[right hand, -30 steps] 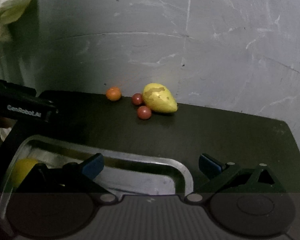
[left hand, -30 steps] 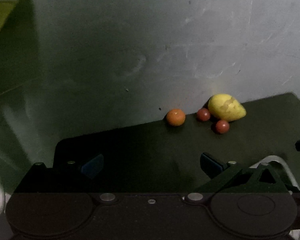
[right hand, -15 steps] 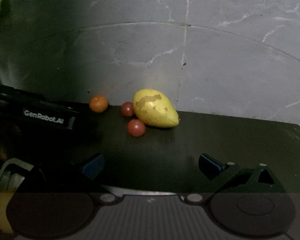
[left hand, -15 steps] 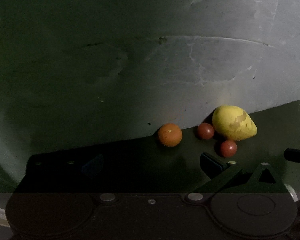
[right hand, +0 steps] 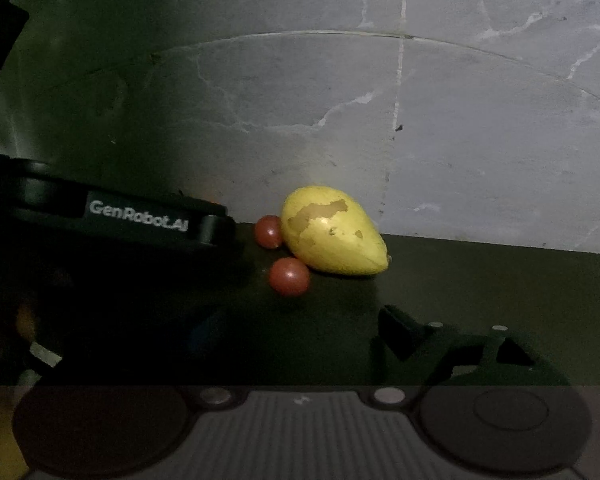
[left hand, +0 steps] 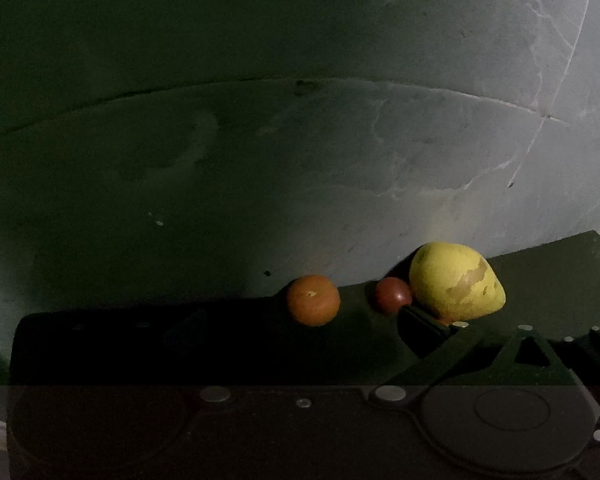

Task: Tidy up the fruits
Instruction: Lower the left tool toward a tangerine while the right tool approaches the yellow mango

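L wrist view: left gripper (left hand: pixel 300 320) low over the dark worktop (left hand: pixel 560 280), jaws spread, nothing between them. Orange fruit (left hand: pixel 313 300) sat just ahead, roughly centred in the gap. Small red fruit (left hand: pixel 393 294) to its right, touching or nearly touching the yellow mango (left hand: pixel 456 286) (skin patchy, scuffed). All three near the worktop's far edge, by the grey marble wall (left hand: pixel 420 140).

R wrist view: right gripper (right hand: pixel 296 328) further back, jaws apart and empty (left finger lost in shadow, so judged mostly from the right one). Left gripper's body came in from the left and hid the orange fruit. Mango (right hand: pixel 332 232) lay on its side w/ two red fruits against it: one behind (right hand: pixel 268 231), one in front (right hand: pixel 289 276).

Progress: four fruits uncollected on the worktop, none gripped. No container clear in either view. Judged early-to-mid task; orange fruit looked like the next pick for the left gripper.
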`<state>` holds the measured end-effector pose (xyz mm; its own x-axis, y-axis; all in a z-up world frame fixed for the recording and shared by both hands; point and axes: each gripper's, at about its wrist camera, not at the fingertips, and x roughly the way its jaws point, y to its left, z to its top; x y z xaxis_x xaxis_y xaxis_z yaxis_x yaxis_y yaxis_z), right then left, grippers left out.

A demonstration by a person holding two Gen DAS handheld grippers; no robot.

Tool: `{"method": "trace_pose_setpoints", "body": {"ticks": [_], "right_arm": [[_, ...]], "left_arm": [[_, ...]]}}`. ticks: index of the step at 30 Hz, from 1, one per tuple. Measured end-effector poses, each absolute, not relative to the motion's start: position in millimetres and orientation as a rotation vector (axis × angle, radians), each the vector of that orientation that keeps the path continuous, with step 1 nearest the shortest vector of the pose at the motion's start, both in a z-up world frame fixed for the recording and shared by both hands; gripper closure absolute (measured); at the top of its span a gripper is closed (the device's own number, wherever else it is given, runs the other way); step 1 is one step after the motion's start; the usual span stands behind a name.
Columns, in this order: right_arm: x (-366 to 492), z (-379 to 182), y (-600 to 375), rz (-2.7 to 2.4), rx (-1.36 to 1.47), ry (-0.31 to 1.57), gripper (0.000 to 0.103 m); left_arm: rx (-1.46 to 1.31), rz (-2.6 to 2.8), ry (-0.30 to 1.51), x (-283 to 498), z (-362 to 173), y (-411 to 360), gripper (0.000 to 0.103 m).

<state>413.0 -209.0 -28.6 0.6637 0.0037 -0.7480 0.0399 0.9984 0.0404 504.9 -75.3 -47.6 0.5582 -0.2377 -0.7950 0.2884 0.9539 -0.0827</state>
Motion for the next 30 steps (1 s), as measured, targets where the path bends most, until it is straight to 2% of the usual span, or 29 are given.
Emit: {"method": "trace_pose_setpoints", "body": {"ticks": [5, 14, 24, 30], "right_arm": [[415.6, -28.6, -211.2, -0.021, 0.070, 0.843, 0.032], [427.4, -35.6, -211.1, -0.002, 0.082, 0.843, 0.052], [421.3, -33.5, -218.9, 0.003, 0.100, 0.844, 0.065], [416.7, -29.5, -221.9, 0.003, 0.105, 0.846, 0.073]], "left_arm": [[0.052, -0.298, 0.916, 508.4, -49.4, -79.5, 0.015], [0.036, -0.285, 0.911, 511.6, -56.3, -84.7, 0.024], [0.027, -0.277, 0.918, 509.8, -57.6, -82.3, 0.040], [0.024, -0.275, 0.923, 509.1, -53.8, -79.1, 0.055]]}}
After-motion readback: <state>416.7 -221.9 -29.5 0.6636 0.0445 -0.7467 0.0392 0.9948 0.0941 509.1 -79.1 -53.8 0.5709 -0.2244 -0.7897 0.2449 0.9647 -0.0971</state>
